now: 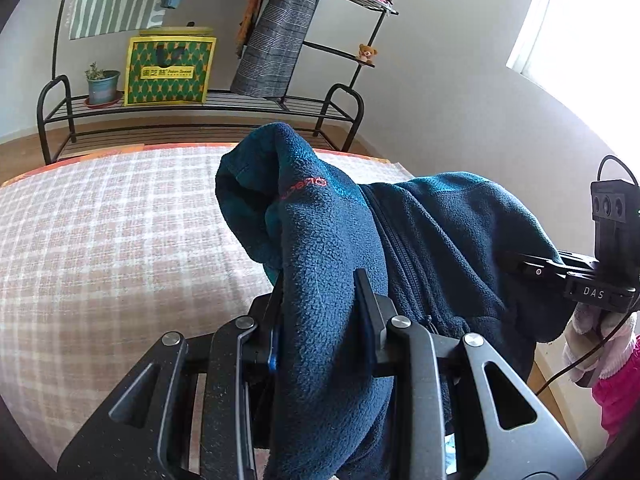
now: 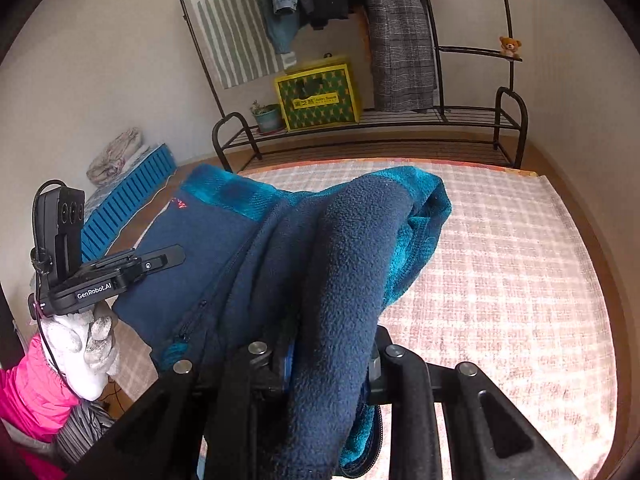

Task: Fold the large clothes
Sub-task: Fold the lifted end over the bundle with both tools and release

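Fleece (image 1: 332, 240): soft, bulky, I expect droop.
Left gripper (image 1: 320, 304): clamped on fleece.
Right gripper (image 2: 332, 344): clamped on fleece.
Hold: I'd favour shoulder seams.

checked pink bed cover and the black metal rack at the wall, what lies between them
In both wrist views, a strip of bare wooden floor separates the checked pink bed cover from the black metal rack; nothing stands on the visible stretch.

Right gripper (image 2: 332, 354) clamped on a fold of the navy fleece jacket (image 2: 344, 256), held above the plaid bedspread (image 2: 500, 264). Left gripper (image 2: 176, 252) grips the jacket's other side.
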A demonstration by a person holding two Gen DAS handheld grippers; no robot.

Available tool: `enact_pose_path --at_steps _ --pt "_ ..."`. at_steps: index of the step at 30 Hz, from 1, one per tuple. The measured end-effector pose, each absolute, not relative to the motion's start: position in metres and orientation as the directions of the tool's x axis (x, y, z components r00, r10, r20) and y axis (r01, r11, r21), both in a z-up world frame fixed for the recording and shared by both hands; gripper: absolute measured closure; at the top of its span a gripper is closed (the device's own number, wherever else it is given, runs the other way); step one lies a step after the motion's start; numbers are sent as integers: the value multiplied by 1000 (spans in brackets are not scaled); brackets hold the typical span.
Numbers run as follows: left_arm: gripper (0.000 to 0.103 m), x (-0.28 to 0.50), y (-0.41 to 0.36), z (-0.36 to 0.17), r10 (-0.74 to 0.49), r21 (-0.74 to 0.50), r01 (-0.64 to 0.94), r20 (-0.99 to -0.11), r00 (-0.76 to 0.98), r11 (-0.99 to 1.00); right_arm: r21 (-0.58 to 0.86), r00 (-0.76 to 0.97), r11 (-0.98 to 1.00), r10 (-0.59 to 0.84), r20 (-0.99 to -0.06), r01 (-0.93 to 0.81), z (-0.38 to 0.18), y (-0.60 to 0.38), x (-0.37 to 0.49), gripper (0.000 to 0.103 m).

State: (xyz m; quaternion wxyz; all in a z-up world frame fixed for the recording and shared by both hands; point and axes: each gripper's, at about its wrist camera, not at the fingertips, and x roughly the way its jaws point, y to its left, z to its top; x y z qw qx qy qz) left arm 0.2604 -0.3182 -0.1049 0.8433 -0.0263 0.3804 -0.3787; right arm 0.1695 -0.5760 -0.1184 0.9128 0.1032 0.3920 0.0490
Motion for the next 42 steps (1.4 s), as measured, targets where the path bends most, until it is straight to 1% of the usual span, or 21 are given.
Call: enact_pose_path --at_steps 8,14,19,21,24,26,28,30,31,32,33,35,36,37,38,39,40,41,42 --pt "75 321 -469 -126 -705 -368 668 -623 340 647 186 704 976 57 -708 108 -121 -696 222 82" --pt "75 381 -564 -141 -718 -409 642 -608 338 648 138 699 979 -8 -715 153 -127 -776 292 82" --pt "75 423 -616 -145 -705 -387 631 -594 387 673 103 717 983 -37 -696 150 -131 -817 344 82" --pt "75 437 -636 -147 -690 -355 637 -599 407 684 99 726 983 -43 -686 152 -136 -830 362 82" --pt "75 456 -653 -159 -678 -349 626 -603 420 698 95 731 984 -48 -681 153 -151 -848 383 82" --pt "75 469 -658 -176 -655 -344 605 -628 421 718 113 727 982 -31 -686 149 -166 -859 393 82" --pt "75 479 -660 -201 -602 -324 571 -688 405 755 104 687 982 -34 -726 159 -189 -870 403 81" --pt "75 493 -653 -225 -525 -275 529 -745 411 803 63 593 965 -104 -798 253 -220 -892 413 78" --pt "74 502 -647 -234 -534 -303 519 -754 382 799 69 547 950 -115 -829 305 -236 -907 416 78" --pt "71 509 -640 -238 -566 -354 510 -744 354 784 111 525 934 -90 -846 339 -250 -920 415 76" --pt "70 512 -638 -239 -581 -377 508 -740 337 775 149 532 923 -67 -844 354 -258 -926 412 74" --pt "70 510 -643 -237 -561 -325 541 -747 356 776 137 547 926 -85 -833 352 -264 -925 412 72" --pt "70 507 -646 -236 -546 -289 557 -750 373 778 125 542 926 -96 -835 357 -265 -925 413 67" --pt "70 504 -648 -235 -537 -270 564 -752 382 780 118 536 923 -105 -838 366 -265 -925 413 65" --pt "70 502 -648 -234 -537 -269 564 -751 384 781 111 533 923 -112 -839 369 -263 -925 412 61" --pt "67 503 -646 -233 -539 -278 558 -751 382 782 100 531 923 -122 -839 371 -261 -925 410 55" --pt "65 503 -644 -232 -539 -286 550 -752 379 785 77 527 921 -149 -837 382 -257 -925 408 53" --pt "61 502 -642 -229 -535 -288 541 -754 380 790 57 524 918 -173 -834 393 -253 -927 406 50" --pt "60 500 -638 -226 -536 -290 537 -752 385 792 51 522 915 -182 -833 400 -250 -929 402 50"
